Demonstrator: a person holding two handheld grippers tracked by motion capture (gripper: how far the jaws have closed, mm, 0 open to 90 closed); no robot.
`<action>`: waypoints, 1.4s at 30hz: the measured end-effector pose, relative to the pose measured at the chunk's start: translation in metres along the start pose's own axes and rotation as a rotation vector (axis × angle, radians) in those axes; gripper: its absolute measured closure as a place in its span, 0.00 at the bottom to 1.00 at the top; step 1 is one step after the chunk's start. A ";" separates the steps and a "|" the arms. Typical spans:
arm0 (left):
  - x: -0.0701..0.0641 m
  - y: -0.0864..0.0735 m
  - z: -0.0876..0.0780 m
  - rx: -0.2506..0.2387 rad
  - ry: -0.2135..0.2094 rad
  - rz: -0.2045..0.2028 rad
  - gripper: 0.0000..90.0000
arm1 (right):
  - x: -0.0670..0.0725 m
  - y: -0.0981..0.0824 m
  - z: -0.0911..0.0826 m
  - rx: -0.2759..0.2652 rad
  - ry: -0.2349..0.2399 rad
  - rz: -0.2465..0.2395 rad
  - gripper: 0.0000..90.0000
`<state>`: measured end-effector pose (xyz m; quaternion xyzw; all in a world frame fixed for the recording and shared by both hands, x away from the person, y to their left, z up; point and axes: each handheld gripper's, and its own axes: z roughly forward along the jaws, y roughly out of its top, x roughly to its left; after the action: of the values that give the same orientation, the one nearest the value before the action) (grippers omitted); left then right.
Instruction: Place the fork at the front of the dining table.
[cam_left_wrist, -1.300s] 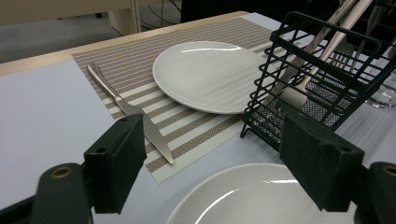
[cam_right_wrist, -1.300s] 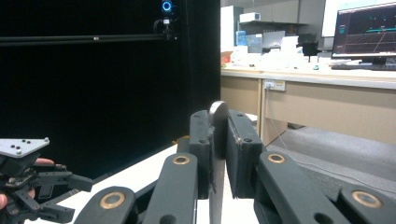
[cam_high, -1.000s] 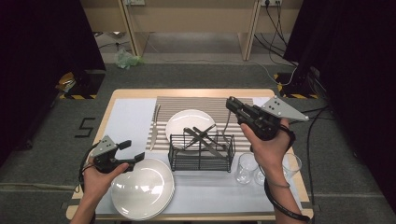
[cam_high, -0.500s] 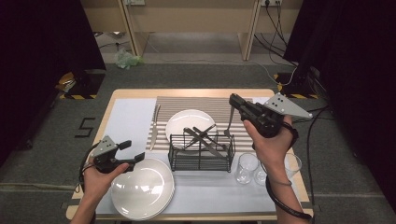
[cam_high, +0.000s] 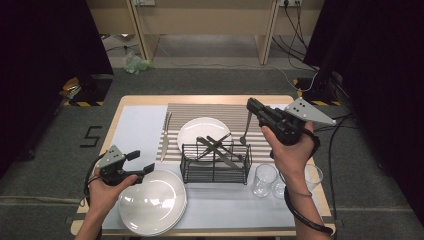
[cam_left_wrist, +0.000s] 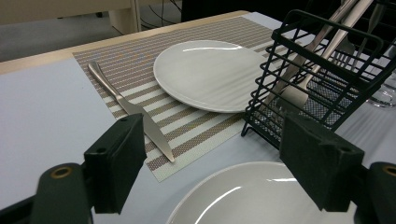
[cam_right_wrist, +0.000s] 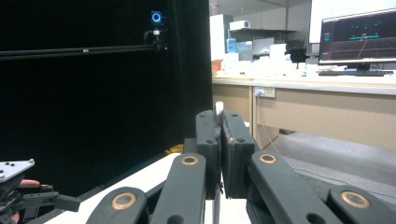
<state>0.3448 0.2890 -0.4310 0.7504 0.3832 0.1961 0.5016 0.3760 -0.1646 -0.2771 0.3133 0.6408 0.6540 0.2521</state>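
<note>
While the right gripper (cam_high: 251, 108) pinches a fork (cam_high: 246, 129) by its handle tip above the rack (cam_high: 216, 162), grip looks thin, probably. Fork could swing & drop. Left gripper (cam_high: 141, 161), jaws wide, holds nothing beside the rack.

tool (cam_left_wrist: 219, 175) jaws wide apart, nothing between | knife (cam_left_wrist: 133, 112) on striped mat (cam_left_wrist: 140, 60) | plate (cam_left_wrist: 208, 74) beside wire basket (cam_left_wrist: 322, 79) with cutlery | second plate (cam_left_wrist: 252, 196) nearest

floor: I see grey carpet (cam_high: 45, 165)
sides: black curtains (cam_high: 45, 45)
back: wooden desk (cam_high: 200, 15), monitor (cam_right_wrist: 357, 39)
</note>
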 end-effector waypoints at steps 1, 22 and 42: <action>0.000 0.000 0.000 0.000 0.000 -0.001 0.25 | 0.000 0.001 0.000 -0.002 -0.001 0.000 0.97; 0.000 -0.001 0.001 0.002 0.001 -0.002 0.25 | -0.007 0.012 -0.006 -0.027 -0.036 -0.001 0.97; 0.000 -0.001 0.000 0.002 0.000 -0.003 0.25 | -0.018 0.016 -0.011 -0.027 -0.073 0.003 0.97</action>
<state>0.3448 0.2891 -0.4320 0.7503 0.3845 0.1952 0.5011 0.3814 -0.1859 -0.2623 0.3345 0.6219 0.6509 0.2786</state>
